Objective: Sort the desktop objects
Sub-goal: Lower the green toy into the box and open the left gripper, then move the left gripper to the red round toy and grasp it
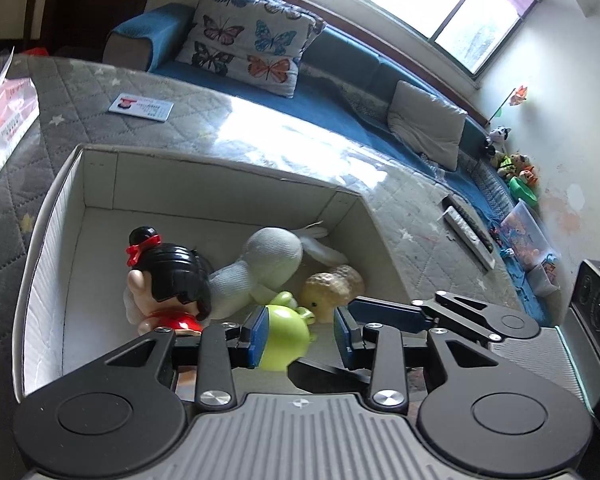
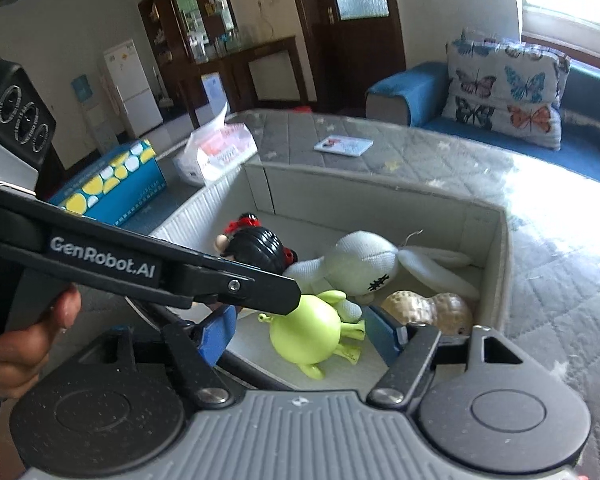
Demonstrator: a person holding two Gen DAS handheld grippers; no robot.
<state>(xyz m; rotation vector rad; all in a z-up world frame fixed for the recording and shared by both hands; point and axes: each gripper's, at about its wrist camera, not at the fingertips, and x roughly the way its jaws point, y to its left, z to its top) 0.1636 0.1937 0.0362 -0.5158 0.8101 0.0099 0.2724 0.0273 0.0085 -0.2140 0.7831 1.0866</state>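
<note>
A grey open box (image 1: 44,248) (image 2: 496,248) on the quilted table holds a black-haired doll in red (image 1: 168,280) (image 2: 256,244), a white plush rabbit (image 1: 260,264) (image 2: 360,260), a peanut-shaped toy (image 1: 332,284) (image 2: 432,306) and a lime-green frog toy (image 1: 286,338) (image 2: 308,330). My left gripper (image 1: 300,338) is open over the box's near side, and the frog lies between its blue pads, touching the left one. My right gripper (image 2: 304,336) is open just above the frog, jaws either side of it. The left gripper's arm (image 2: 160,268) crosses the right wrist view.
On the table lie a card (image 1: 140,107) (image 2: 344,145), a tissue pack (image 1: 4,120) (image 2: 216,148), a blue-yellow box (image 2: 112,184) and two remotes (image 1: 468,232). A blue sofa with a butterfly cushion (image 1: 252,40) stands beyond the table. A black speaker (image 1: 596,308) is at right.
</note>
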